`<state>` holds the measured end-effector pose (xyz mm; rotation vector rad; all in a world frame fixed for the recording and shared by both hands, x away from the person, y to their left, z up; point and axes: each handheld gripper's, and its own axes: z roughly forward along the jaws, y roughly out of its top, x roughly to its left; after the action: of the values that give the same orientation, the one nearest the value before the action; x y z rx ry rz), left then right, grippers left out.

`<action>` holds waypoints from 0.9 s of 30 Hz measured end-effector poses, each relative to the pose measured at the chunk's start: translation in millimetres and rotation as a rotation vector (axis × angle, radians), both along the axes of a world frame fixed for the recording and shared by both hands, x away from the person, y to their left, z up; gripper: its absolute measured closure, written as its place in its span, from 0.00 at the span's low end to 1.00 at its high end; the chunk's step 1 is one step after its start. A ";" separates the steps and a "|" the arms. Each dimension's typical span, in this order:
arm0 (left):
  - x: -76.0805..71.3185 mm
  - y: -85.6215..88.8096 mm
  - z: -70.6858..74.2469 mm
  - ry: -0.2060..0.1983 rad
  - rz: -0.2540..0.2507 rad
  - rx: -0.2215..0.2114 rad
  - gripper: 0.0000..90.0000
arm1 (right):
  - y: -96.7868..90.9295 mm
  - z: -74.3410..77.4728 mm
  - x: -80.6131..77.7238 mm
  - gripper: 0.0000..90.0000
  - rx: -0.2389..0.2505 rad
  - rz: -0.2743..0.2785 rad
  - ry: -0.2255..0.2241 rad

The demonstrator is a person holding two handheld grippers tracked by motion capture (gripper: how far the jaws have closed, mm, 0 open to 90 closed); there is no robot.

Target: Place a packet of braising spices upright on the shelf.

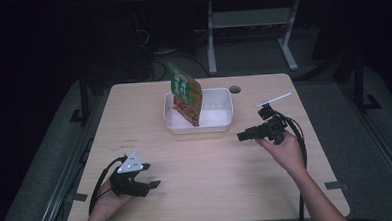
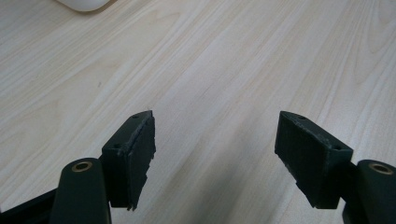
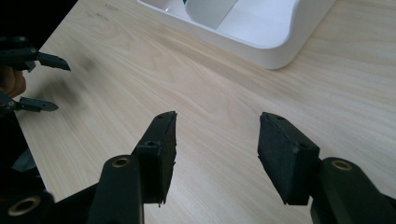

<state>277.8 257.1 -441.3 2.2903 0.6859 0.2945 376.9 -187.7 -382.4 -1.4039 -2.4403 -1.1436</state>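
Pale wood grain covers the counter, and one white tub sits on it toward twelve o'clock from the person. One green-and-red packet stands tilted inside that tub, leaning toward its left wall, its top well above the rim. Judging by this, the placing looks done: the packet is in the tub and neither gripper touches it.

Two grippers are out. The left gripper rests near the counter's seven o'clock corner, well apart from the tub; its jaws are released with only bare wood between them. The right gripper hangs at about four o'clock from the tub, near its front right corner, pointing left across the counter, jaws likewise spread and empty.

What seems left is little: perhaps settling the tilted packet flatter, or drawing both hands back. Nothing else lies loose on the counter.
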 end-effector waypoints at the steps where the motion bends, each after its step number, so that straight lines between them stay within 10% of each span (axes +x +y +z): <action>1: 0.0 -0.1 0.0 0.000 0.000 0.000 0.31 | -1.0 -0.9 -0.9 0.51 0.002 -0.002 -0.003; 27: -0.2 -1.3 -0.3 0.000 -0.002 0.001 0.31 | -19.3 -21.1 -26.5 0.50 0.011 -0.012 0.013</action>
<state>277.6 255.7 -441.7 2.2921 0.6836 0.2942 350.5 -207.0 -403.5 -1.4203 -2.4161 -1.1456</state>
